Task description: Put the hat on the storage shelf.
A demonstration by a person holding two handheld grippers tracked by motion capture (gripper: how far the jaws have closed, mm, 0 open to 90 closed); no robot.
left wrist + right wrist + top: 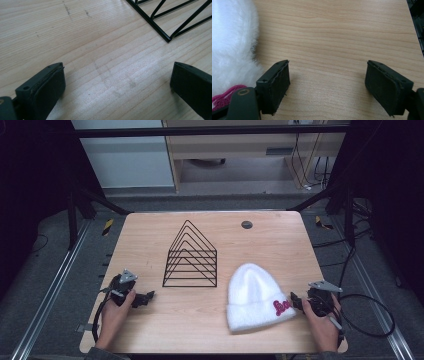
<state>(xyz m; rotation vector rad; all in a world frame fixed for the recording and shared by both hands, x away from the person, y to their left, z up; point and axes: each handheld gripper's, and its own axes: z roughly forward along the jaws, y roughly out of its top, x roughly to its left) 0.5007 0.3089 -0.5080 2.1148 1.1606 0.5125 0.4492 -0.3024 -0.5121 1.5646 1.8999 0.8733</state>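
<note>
Resting on the counter (150, 245), the white beanie (252, 295) lies just beside the right gripper (296, 301), black wire rack (191, 256) near the left gripper (146, 297). Left gripper view: jaws apart over bare wood. Right gripper view: jaws apart, beanie (232, 42) beside one.

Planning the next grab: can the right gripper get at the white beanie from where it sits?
Probably yes. The right gripper sits right beside the beanie at its cuffed edge, jaws open with only bare table between them. Nothing blocks the way; the wire rack stands apart.
</note>
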